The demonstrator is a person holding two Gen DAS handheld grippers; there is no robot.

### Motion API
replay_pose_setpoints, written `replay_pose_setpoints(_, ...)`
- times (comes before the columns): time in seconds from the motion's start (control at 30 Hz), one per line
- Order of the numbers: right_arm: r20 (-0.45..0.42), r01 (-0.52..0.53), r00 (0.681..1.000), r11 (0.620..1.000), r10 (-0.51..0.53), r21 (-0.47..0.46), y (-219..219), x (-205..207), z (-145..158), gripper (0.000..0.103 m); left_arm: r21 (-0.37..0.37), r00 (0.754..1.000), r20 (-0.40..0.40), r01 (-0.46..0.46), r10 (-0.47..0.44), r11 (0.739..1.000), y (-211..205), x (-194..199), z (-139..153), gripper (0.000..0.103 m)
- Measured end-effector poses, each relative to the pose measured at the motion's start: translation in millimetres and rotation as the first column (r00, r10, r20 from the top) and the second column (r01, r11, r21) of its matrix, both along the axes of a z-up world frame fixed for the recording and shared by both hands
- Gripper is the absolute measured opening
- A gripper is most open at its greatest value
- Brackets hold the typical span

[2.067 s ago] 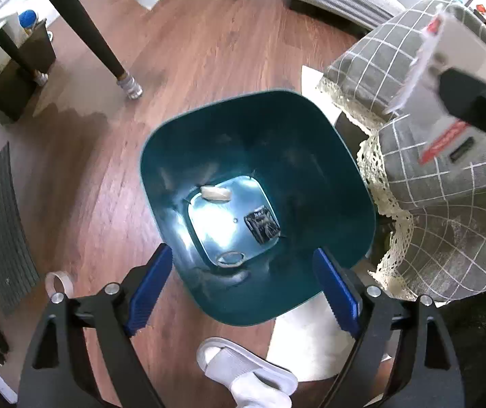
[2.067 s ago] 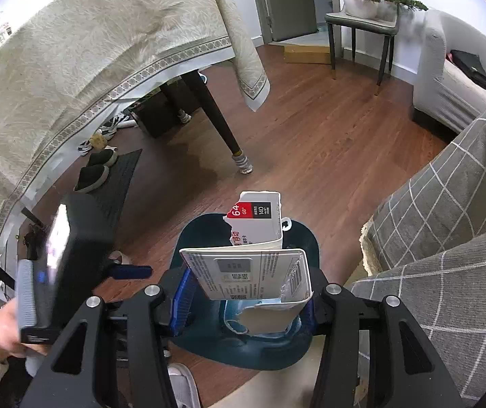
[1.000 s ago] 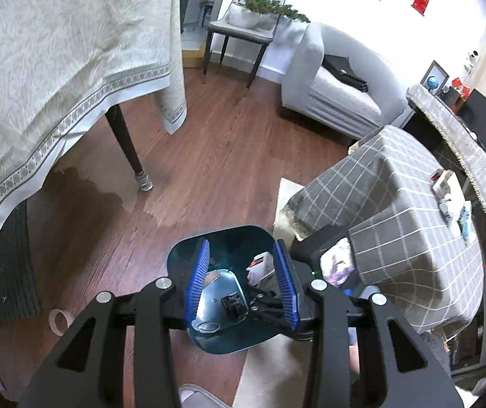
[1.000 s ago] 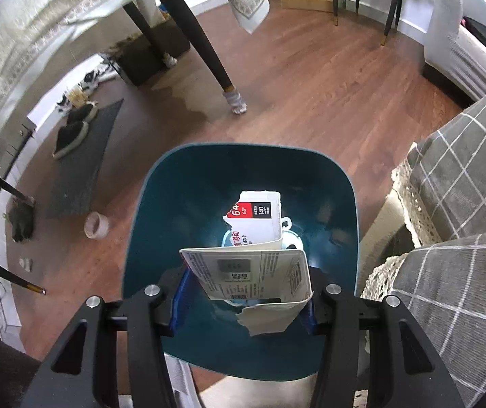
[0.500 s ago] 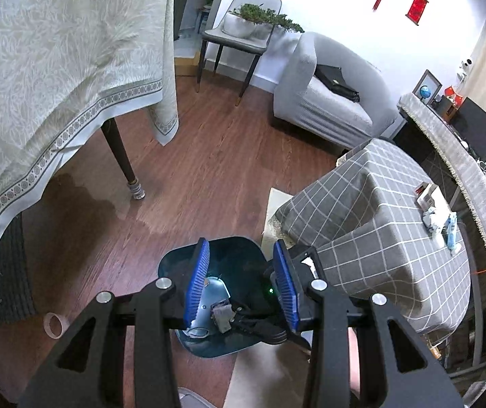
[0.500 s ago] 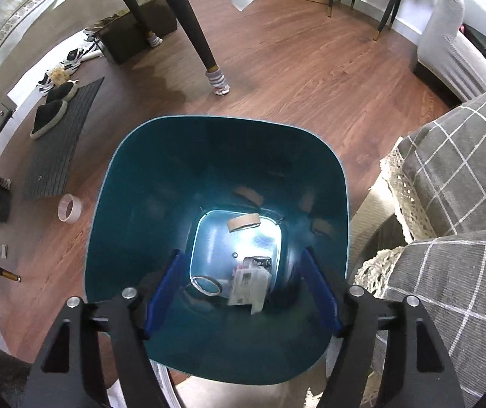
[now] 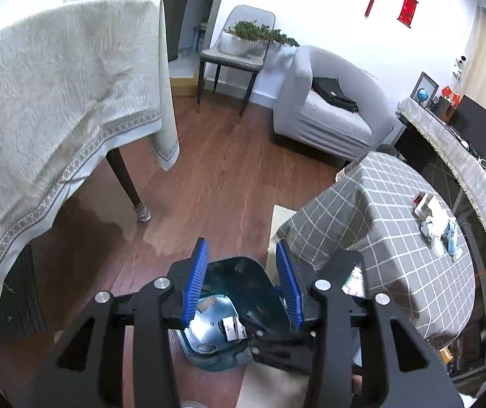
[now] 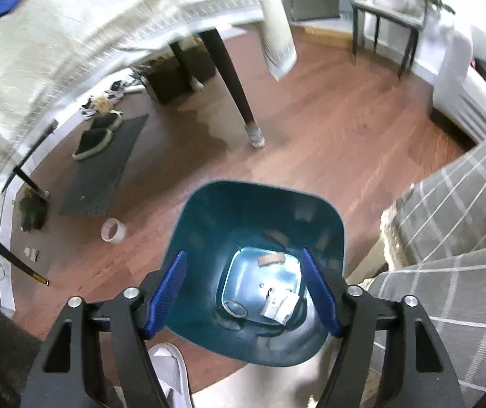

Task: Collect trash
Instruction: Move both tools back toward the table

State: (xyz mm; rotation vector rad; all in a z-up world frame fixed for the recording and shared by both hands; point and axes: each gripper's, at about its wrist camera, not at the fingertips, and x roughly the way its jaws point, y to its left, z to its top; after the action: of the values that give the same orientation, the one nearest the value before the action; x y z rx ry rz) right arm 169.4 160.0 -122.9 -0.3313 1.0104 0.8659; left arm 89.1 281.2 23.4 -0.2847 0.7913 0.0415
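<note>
A teal trash bin (image 8: 209, 238) stands on the wood floor beside a grey checked table. At its bottom lie a white paper package (image 8: 278, 304), a tape ring (image 8: 236, 307) and a brown scrap (image 8: 272, 258). My right gripper (image 8: 243, 292) is open and empty above the bin's mouth. My left gripper (image 7: 243, 282) is open and empty, held high over the same bin (image 7: 253, 292); the package (image 7: 231, 328) shows inside. The right gripper's black body (image 7: 277, 343) crosses the bin's lower rim in the left view.
A roll of tape (image 8: 113, 230) lies on the floor left of the bin, near a dark mat (image 8: 103, 170) with slippers. A table leg (image 8: 239, 102) and hanging tablecloth (image 7: 56, 108) stand behind. The checked table (image 7: 389, 231) holds several small items (image 7: 436, 221). A white slipper (image 8: 168, 367) lies below the bin.
The right gripper opened and dropped the paper package into the bin, then lifted slightly. The left gripper rose higher above the bin and narrowed its jaws while staying open.
</note>
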Motion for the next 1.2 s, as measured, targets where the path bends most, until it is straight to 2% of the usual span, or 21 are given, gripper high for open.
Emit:
replay_pose_setpoints(0.17,0.086,-0.027,0.996,0.999,0.023,0.047,-16,-12,39,0.062,0.023,0.999,0.051,0.0,-0.002,1.0,-10,2,14,0.046)
replay_pose_setpoints(0.37,0.147,-0.021,0.989,0.994,0.005,0.109,-40,-17,82,0.056,0.049,0.995,0.093,0.029,-0.034,0.998,-34,9,27,0.047)
replay_pose_setpoints(0.6,0.191,0.009,0.981,0.983,-0.044,0.181,-81,-20,118,0.053,0.027,0.988,0.147,0.051,-0.054,0.998,-56,18,40,0.05)
replay_pose_setpoints(0.87,0.234,0.096,0.961,0.971,-0.147,0.218,-138,-16,141,0.053,0.036,0.985,0.142,0.09,-0.094,0.995,-90,35,38,0.057)
replay_pose_setpoints(1.2,0.233,0.21,0.938,0.955,-0.257,0.207,-203,-6,141,0.053,0.061,0.974,0.126,0.184,-0.191,0.981,-149,56,32,0.06)
